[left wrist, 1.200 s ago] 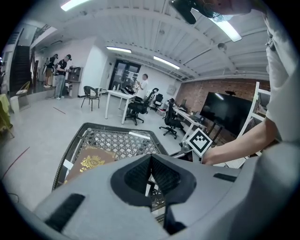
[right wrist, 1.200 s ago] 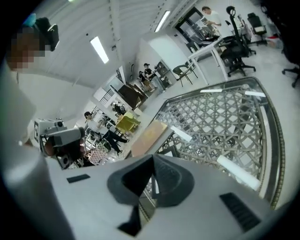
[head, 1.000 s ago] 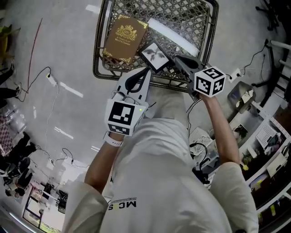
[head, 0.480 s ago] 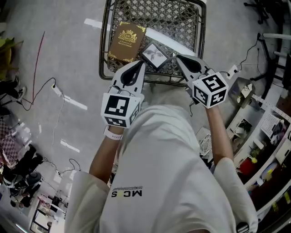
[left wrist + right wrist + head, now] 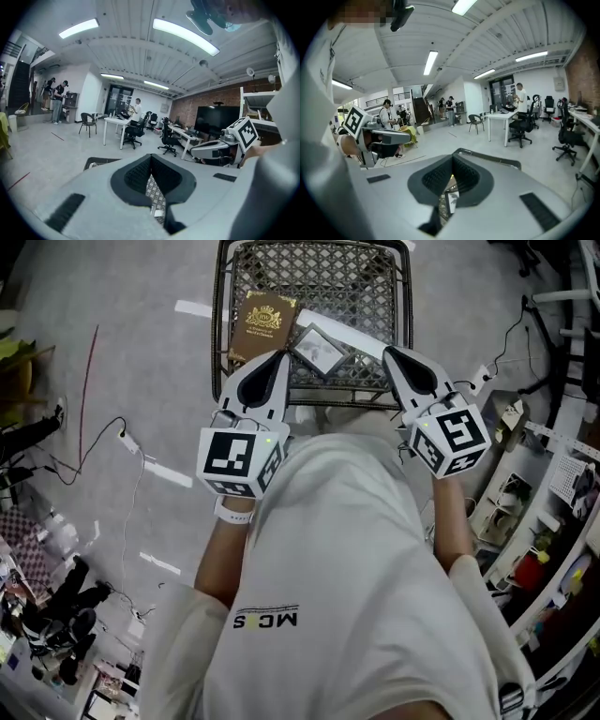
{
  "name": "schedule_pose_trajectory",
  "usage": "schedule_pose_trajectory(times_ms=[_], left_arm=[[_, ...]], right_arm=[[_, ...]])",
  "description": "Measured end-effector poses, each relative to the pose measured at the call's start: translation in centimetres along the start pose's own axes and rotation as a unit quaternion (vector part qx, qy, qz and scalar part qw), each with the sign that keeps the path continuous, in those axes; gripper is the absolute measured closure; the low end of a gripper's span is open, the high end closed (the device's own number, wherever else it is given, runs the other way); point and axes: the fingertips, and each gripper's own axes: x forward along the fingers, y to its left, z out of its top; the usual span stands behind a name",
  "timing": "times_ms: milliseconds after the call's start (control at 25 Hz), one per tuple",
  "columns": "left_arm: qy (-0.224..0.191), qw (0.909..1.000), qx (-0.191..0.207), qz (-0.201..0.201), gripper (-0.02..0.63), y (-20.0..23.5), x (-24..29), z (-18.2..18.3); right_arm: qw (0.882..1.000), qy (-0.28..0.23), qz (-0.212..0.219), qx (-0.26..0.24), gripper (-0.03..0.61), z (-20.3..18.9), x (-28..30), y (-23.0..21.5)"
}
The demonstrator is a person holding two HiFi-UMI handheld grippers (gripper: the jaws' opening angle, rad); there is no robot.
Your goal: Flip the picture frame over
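The picture frame (image 5: 319, 348) lies in a wire mesh basket (image 5: 217, 324) on the floor, showing a pale, grey-edged face tilted on the mesh. A brown book with a gold crest (image 5: 263, 321) lies to its left. My left gripper (image 5: 280, 356) hovers over the basket's near rim, shut and empty, just left of the frame. My right gripper (image 5: 390, 352) is also shut and empty, at the basket's near right corner, apart from the frame. In the right gripper view a sliver of the frame (image 5: 452, 201) shows below the closed jaws.
A long white piece (image 5: 361, 334) lies right of the frame in the basket. Cables and a power strip (image 5: 122, 437) trail on the grey floor at left. Cluttered shelves (image 5: 553, 521) stand at right. Desks, office chairs (image 5: 520, 131) and standing people (image 5: 56, 101) are far off.
Both grippers have drawn back from the frame toward the basket's near rim and spread apart. The right gripper, earlier beside the frame's right edge, now stands clear of it.
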Motion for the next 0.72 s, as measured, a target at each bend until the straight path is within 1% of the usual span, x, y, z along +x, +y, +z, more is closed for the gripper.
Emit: schedule_pose_trajectory(times_ms=[160,360,480,720], left_arm=[[-0.011,0.9996,0.024,-0.002,0.594,-0.4,-0.8,1.2],[-0.016,0.9995,0.026,-0.003,0.594,-1.0,-1.9,1.4],[-0.021,0.9994,0.027,-0.004,0.594,-1.2,-2.2,1.7],[-0.021,0.9995,0.024,-0.005,0.594,-1.5,-2.5,1.4]], right_arm=[[0.998,-0.048,-0.047,-0.018,0.561,2.0,-2.0,-0.4],[0.993,-0.087,-0.081,-0.021,0.561,2.7,-3.9,-0.1],[0.991,-0.094,-0.093,-0.020,0.561,2.6,-4.4,-0.2],[0.991,-0.089,-0.097,-0.008,0.561,1.6,-4.8,0.1]])
